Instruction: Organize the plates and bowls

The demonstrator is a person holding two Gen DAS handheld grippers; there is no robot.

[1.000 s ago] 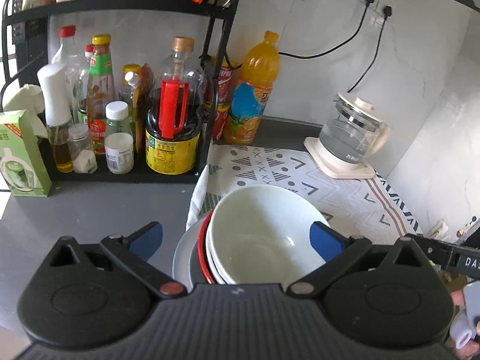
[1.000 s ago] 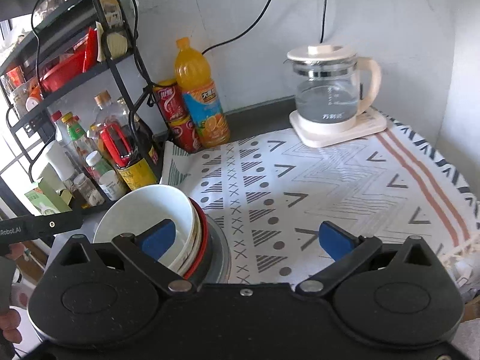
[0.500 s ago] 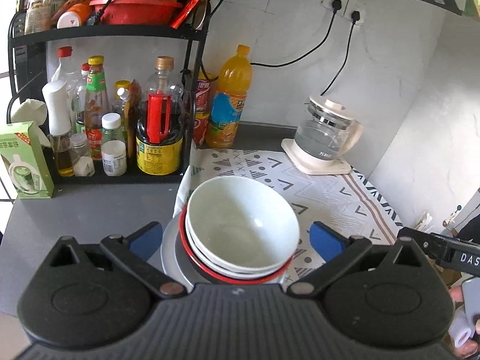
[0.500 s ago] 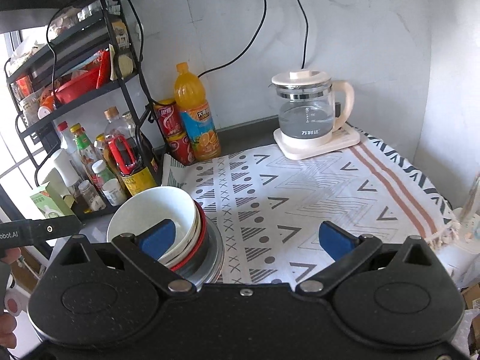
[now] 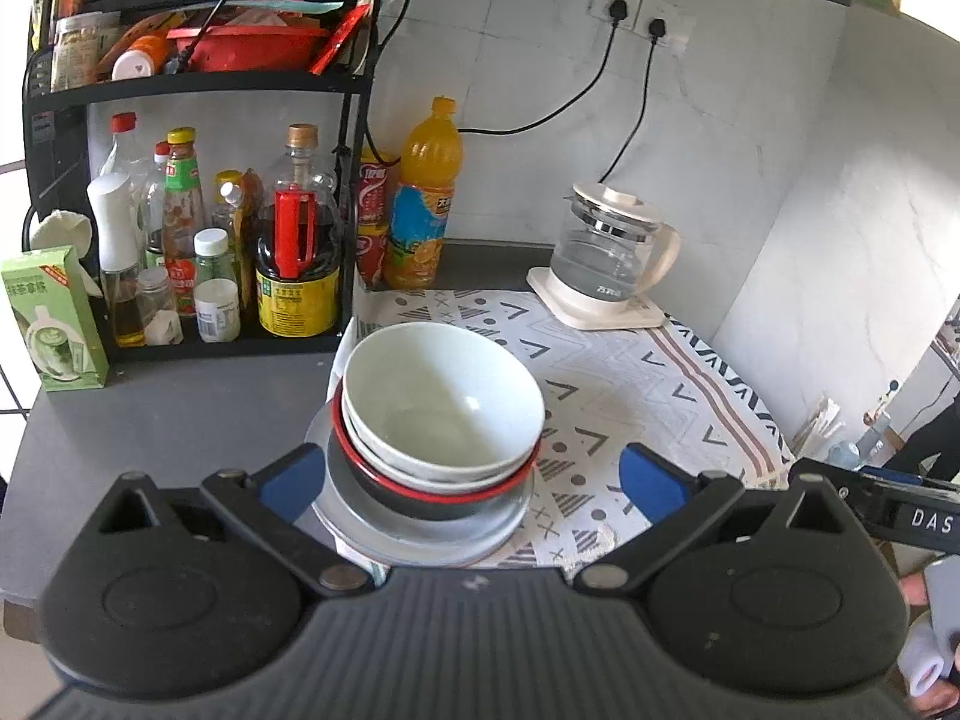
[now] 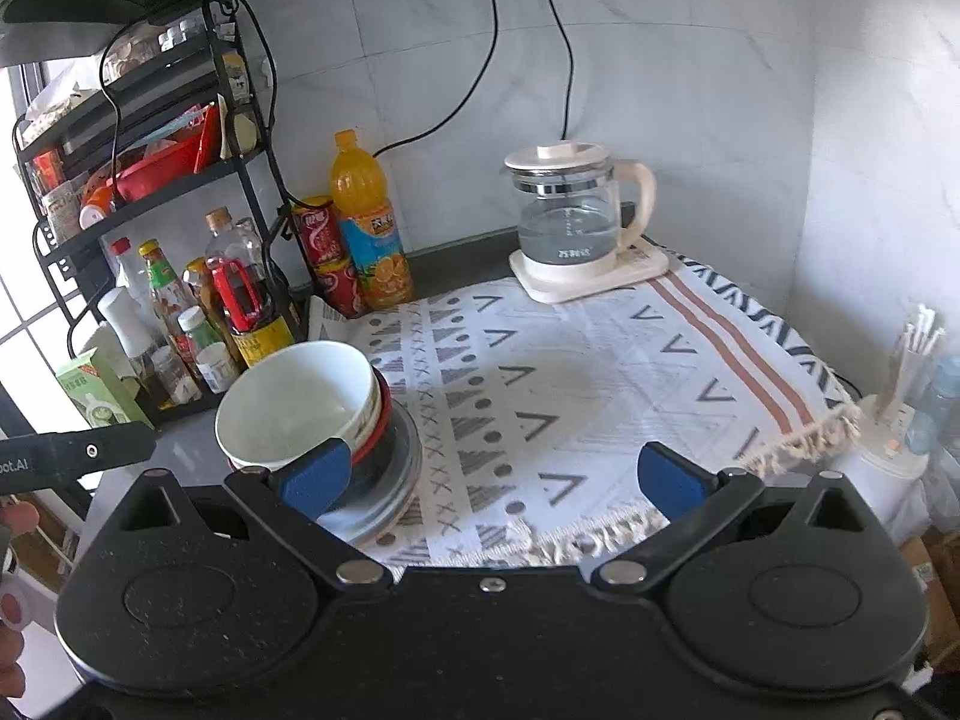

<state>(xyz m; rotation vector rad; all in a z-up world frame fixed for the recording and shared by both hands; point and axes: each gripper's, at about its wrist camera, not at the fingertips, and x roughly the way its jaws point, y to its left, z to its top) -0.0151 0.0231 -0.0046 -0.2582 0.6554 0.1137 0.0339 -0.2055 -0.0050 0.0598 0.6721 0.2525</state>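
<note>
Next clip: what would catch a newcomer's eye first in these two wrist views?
The stack of dishes at the patterned cloth's left edge: a white bowl tops a red-rimmed black bowl, all on a glass plate. Behind it, an orange soda bottle stands beside a crowded black condiment rack, and a glass kettle sits in the far corner. Both grippers, left and right, are open and empty.

I see a glass kettle point(image 5: 612, 252) on its base at the back of the patterned cloth point(image 6: 600, 396). Orange juice bottle point(image 5: 423, 204) just beside stacked red cans point(image 5: 373, 216). Black rack point(image 5: 198, 84) holds sauce bottles; green carton point(image 5: 51, 318) stands beside it.
</note>
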